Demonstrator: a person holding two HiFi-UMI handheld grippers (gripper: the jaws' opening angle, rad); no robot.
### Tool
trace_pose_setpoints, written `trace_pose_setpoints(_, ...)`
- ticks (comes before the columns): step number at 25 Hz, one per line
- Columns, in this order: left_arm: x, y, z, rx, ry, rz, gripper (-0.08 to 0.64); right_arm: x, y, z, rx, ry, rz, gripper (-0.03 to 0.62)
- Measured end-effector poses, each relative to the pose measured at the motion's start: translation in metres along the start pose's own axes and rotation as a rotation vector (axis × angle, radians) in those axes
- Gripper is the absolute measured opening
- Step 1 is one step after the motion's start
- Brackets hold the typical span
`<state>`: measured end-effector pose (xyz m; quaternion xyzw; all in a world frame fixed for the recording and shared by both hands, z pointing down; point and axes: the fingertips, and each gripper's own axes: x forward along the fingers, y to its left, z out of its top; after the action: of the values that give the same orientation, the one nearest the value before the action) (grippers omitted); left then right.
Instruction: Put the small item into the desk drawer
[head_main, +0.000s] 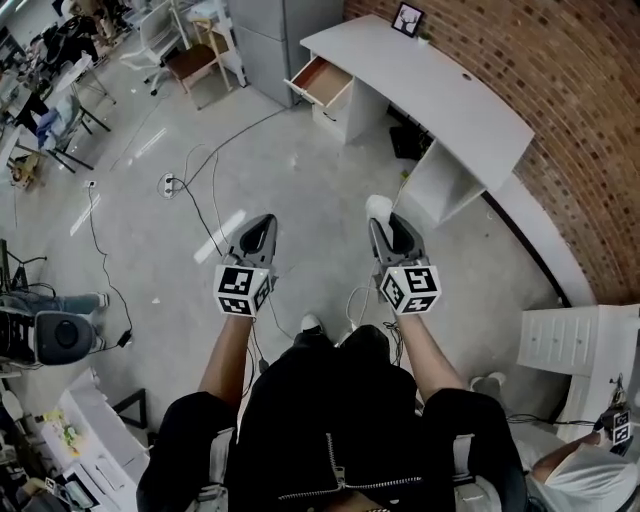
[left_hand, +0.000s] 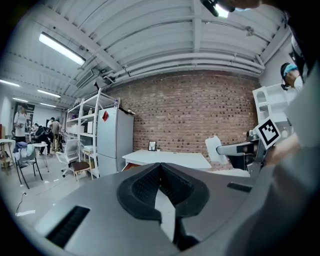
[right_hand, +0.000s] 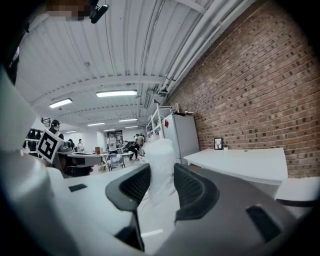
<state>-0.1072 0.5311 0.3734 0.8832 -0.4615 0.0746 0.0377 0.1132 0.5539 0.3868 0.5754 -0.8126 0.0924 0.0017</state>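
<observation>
My right gripper is shut on a small white wrapped item, which stands up between the jaws in the right gripper view. My left gripper is held level beside it, shut with nothing in it, its tips meeting. Both are held in the air above the floor. The white desk stands ahead against the brick wall. Its drawer at the left end is pulled open and shows a brown inside. The left gripper view also catches the white item and the desk.
A small picture frame stands on the desk's far end. Cables trail across the concrete floor. Grey cabinets stand left of the desk, with chairs further left. A white drawer unit is at my right. A person's feet are below.
</observation>
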Motion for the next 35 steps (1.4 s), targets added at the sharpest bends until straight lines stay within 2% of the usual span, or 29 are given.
trace_pose_setpoints(4,0.024,0.019,0.008,-0.005,0.008,-0.01,0.02,0.028,-0.006,0.007,0.005,0.008,-0.005,0.153)
trace_pose_setpoints(12,0.043,0.038,-0.004,-0.025,0.026,-0.027,0.02,0.054,-0.009,0.003,0.002,0.018,-0.015,0.153)
trace_pose_setpoints(20,0.102,0.076,0.008,-0.018,0.013,-0.02,0.02,0.128,-0.028,0.012,-0.009,0.017,0.01,0.153)
trace_pose_setpoints(28,0.206,0.113,0.04,-0.034,0.013,0.024,0.02,0.228,-0.088,0.047,-0.026,0.029,0.074,0.153)
trace_pose_setpoints(35,0.276,0.145,0.05,-0.05,0.026,0.072,0.02,0.301,-0.125,0.059,-0.025,0.049,0.125,0.153)
